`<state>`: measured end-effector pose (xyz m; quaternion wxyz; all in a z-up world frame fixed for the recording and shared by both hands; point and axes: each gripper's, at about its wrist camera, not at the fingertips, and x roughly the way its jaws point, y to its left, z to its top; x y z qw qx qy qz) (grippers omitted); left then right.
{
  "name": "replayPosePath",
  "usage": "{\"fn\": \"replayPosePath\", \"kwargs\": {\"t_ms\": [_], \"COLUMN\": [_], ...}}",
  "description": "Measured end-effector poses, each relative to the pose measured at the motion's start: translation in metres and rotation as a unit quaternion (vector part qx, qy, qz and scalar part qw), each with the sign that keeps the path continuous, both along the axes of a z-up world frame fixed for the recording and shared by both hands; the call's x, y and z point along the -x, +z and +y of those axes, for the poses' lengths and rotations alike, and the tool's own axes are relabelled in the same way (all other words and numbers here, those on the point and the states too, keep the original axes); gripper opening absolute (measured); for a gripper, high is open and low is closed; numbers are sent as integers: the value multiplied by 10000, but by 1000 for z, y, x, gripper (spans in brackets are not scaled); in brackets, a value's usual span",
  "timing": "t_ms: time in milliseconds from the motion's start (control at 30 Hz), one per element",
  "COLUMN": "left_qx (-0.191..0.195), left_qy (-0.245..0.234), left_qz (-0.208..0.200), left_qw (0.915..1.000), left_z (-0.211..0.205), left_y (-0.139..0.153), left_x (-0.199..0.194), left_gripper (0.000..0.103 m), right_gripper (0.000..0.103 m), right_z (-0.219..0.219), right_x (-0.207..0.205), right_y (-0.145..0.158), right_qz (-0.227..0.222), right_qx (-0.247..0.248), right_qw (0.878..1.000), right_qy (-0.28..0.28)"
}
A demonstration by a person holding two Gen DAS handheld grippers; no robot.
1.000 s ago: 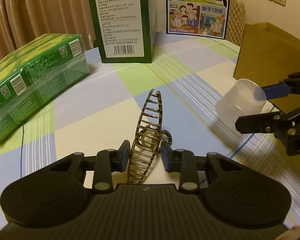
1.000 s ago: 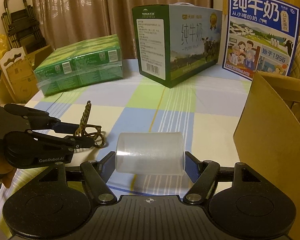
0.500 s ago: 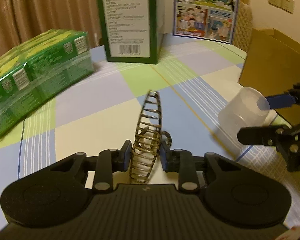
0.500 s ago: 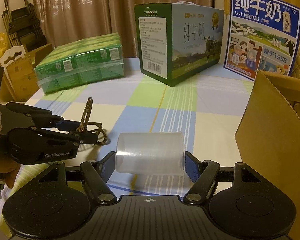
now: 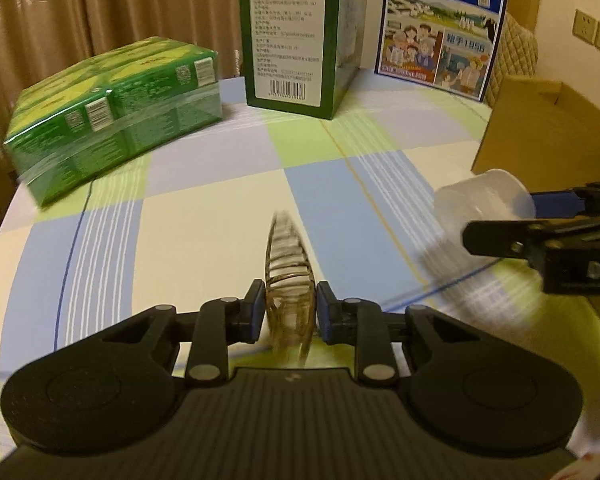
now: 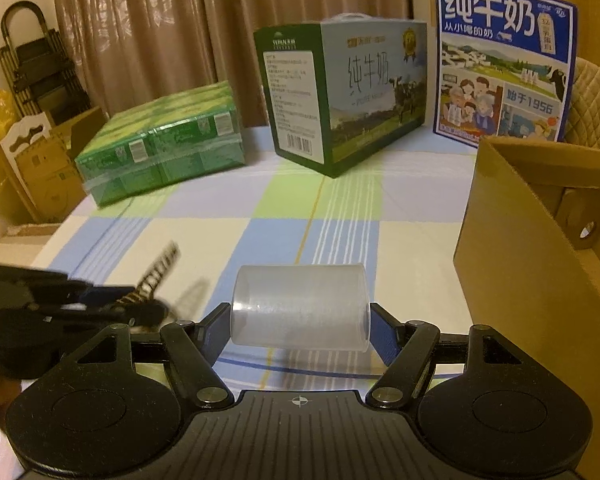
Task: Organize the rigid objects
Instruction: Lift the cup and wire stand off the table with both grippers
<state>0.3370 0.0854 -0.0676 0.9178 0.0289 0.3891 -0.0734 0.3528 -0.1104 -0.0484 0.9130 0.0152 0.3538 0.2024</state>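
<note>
Green shrink-wrapped pack (image 5: pixel 116 120): lies flat on the checked tablecloth (image 5: pixel 204 216), far ahead and to the left of the left gripper; well apart from both tools.
Left gripper (image 5: pixel 290 312): jaws drawn narrow, the blue pads (image 5: pixel 256 310) pressing both sides of the metal hair clip (image 5: pixel 288 280).
Metal hair clip: a bronze-coloured coiled clip pinched edge-on between the left tool's pads, its ribbed arc rising ahead of the fingertips; blurred in both views. In the right wrist view it (image 6: pixel 156 276) juts up slantwise from the left gripper (image 6: pixel 116 300), just left of the right tool's near finger.
Green carton (image 5: pixel 296 36): stands upright straight ahead of the left gripper, at the far side of the cloth, barcode face toward it.
Blue milk carton (image 5: pixel 440 24): stands beyond and right of the green carton.
Right gripper (image 6: pixel 300 324): jaws about half spread, closed on the two ends of the translucent plastic cup (image 6: pixel 300 308).
Translucent plastic cup: held lying sideways across the right tool's fingertips, above the cloth; from the left tool it (image 5: pixel 484 204) shows ahead and to the right, open mouth facing that camera.
Cardboard box (image 6: pixel 540 264): open-topped, just right of the right gripper, its near wall beside the right finger.
</note>
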Motion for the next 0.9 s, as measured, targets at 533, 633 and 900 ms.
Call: {"fn": "replayPosePath", "kwargs": {"t_ms": [533, 633, 900], "left_qx": [289, 318, 474], "left_qy": [338, 370, 533], "left_qz": [-69, -170, -391], "left_qw": [9990, 9987, 9967], "left_z": [-13, -15, -25], "left_y": [10, 16, 37], "left_x": [71, 78, 108], "left_gripper": [22, 22, 22], "right_gripper": [68, 68, 68], "right_z": [-22, -24, -34], "right_x": [54, 59, 91], "right_y": [11, 14, 25], "right_qz": [168, 158, -23], "right_qx": [-263, -308, -354], "right_qw": [9994, 9993, 9993], "right_qy": [-121, -116, -133]}}
